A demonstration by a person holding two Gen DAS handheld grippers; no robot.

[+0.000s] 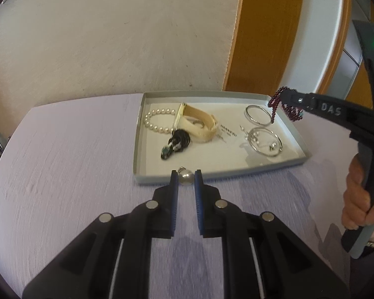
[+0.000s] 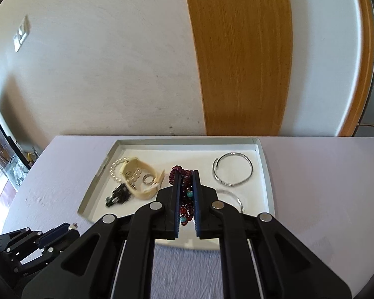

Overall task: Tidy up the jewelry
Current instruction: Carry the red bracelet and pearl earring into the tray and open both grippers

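Observation:
A shallow grey tray (image 1: 137,154) (image 2: 265,174) sits on the pale lilac table. My left gripper (image 1: 186,174) is shut on a round silver pearl pendant (image 1: 186,176), held above the tray's near edge. Over the tray's right corner my right gripper (image 2: 187,174) (image 1: 285,99) is shut on a dark red bead bracelet (image 2: 185,189) (image 1: 274,107) with turquoise beads, loops hanging from the jaws. In the tray lie a pearl bracelet (image 1: 155,120), a cream strap watch (image 1: 202,124) (image 2: 139,174), a black piece (image 1: 175,143) (image 2: 118,195) and silver bangles (image 1: 258,117) (image 2: 233,169).
The table (image 1: 62,174) (image 2: 324,186) stands against a white wall with a wooden panel (image 2: 241,62) behind. A person's hand (image 1: 356,199) grips the right gripper's handle. Clutter (image 2: 20,169) shows past the table's left edge.

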